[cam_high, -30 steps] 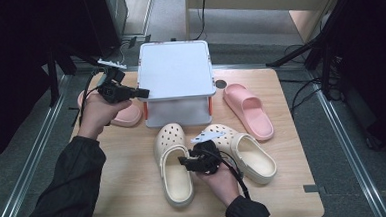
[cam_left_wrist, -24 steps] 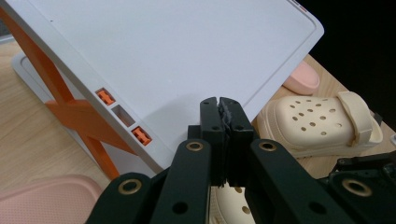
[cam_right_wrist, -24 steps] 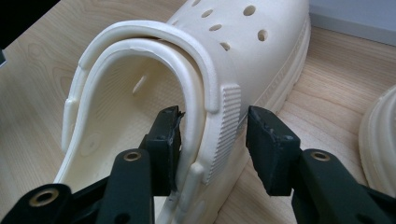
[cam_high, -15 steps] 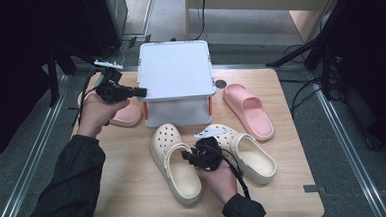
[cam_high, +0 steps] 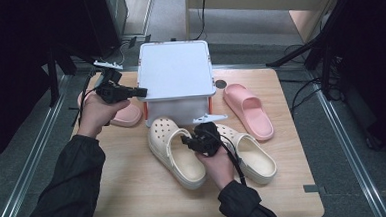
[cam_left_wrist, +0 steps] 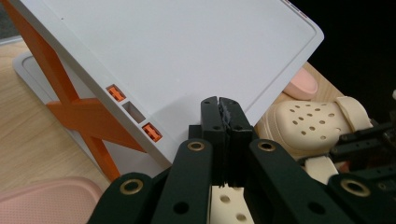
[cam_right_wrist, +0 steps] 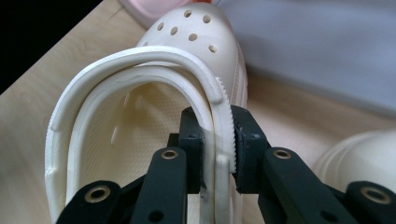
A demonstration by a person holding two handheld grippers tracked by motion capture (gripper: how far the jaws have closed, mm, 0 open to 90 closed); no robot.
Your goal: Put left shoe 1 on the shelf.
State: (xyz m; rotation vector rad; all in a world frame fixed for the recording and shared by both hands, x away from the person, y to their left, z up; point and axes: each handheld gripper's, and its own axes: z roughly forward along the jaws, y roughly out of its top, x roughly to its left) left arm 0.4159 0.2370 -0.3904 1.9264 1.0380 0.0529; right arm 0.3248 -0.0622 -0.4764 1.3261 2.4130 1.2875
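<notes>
With the white box (cam_high: 176,72) lid being propped up by the left gripper (cam_high: 130,92), fingers together, the cream clog (cam_high: 174,150) before the box is being clamped at its side wall by the right gripper (cam_high: 186,140), whose fingers have just been closing, no shoe boxed yet.

Even overhead light, dark surroundings, slightly soft pictures.

The white box (cam_high: 177,77) with its raised lid fills the upper middle of the frame and blocks any straight pass between the two sides there. A pink slipper (cam_high: 248,110) lies right of it, another pink slipper (cam_high: 123,114) left of it beside the left gripper (cam_high: 139,92). Two cream clogs (cam_high: 176,152) (cam_high: 251,155) crowd the centre, the right gripper (cam_high: 186,140) between them. Bare surface (cam_high: 130,192) lies open at lower left and along the bottom edge.
</notes>
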